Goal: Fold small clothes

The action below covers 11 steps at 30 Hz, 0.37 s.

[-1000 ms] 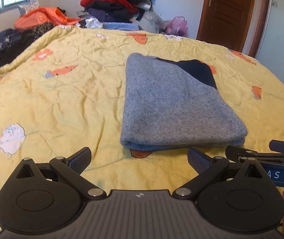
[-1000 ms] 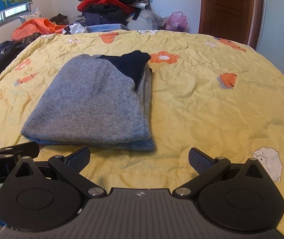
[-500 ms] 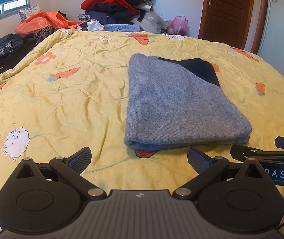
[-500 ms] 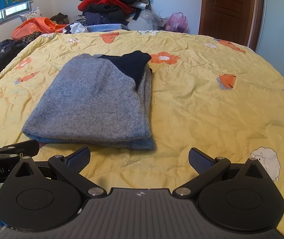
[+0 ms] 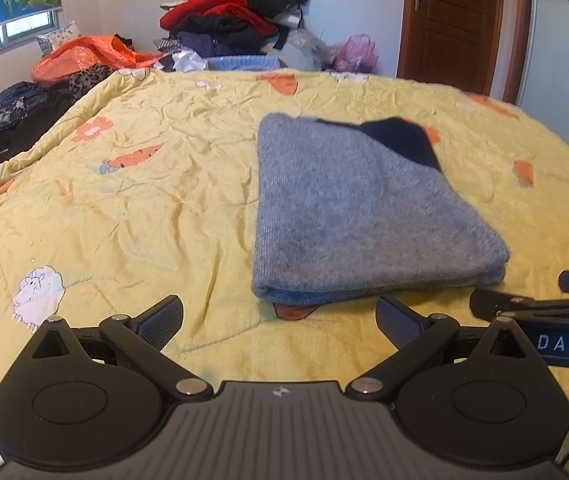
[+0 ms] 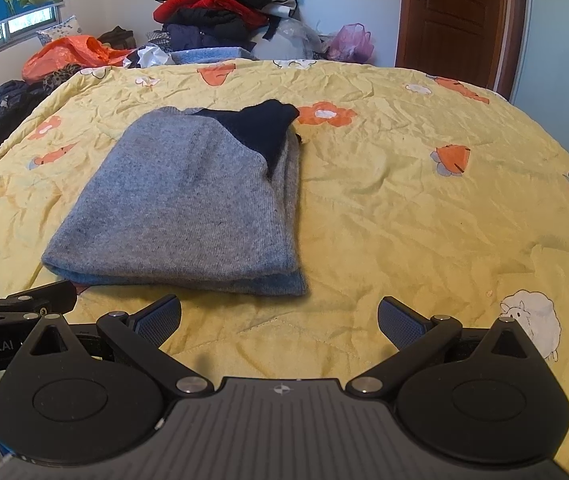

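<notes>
Grey sweater [image 5: 364,216] lay folded flat on the yellow quilt [image 5: 144,208], a dark navy patch [image 5: 400,140] showing at its far end. A blue layer edged out from under the near fold. Left gripper [image 5: 280,320] hovered just short of the near edge, jaws spread wide, nothing between them. Right gripper [image 6: 280,318] sat beside it, jaws likewise apart and empty, sweater ahead and to its left. Neither touched the fabric. Heap of red and black clothes [image 6: 224,4] piled beyond the bed; brown door [image 6: 452,16] at far right.
</notes>
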Motion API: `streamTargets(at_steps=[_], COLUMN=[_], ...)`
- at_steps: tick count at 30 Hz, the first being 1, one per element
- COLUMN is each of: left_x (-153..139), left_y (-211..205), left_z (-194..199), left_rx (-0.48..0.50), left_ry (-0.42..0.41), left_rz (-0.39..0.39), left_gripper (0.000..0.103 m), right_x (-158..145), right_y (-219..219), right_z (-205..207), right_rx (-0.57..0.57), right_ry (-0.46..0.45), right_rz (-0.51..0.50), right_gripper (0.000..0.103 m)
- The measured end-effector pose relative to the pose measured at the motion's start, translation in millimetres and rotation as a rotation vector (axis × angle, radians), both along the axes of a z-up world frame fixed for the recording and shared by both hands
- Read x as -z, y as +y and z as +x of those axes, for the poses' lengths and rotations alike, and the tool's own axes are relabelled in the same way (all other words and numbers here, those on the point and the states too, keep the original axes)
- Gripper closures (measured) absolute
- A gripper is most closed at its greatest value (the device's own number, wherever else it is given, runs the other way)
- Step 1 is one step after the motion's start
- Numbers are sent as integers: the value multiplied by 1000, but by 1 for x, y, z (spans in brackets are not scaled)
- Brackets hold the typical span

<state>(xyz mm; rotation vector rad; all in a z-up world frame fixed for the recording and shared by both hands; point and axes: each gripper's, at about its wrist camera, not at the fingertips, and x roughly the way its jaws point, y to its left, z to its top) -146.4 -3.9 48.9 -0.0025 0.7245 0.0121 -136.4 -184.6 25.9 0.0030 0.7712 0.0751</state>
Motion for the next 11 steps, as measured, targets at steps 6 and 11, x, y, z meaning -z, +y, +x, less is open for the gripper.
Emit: streamTargets(at_steps=[6, 11], left_x=[1, 4], left_y=[1, 2], left_z=[-3, -3], left_rx=[-16, 3], left_ry=[10, 12], left_rz=[-1, 35], left_gripper=[0, 0], right_x=[-1, 1], right_y=[4, 3], right_z=[-2, -2], right_rx=[-9, -11], right_ry=[-5, 5], right_rz=[-7, 13], right_gripper=[0, 0])
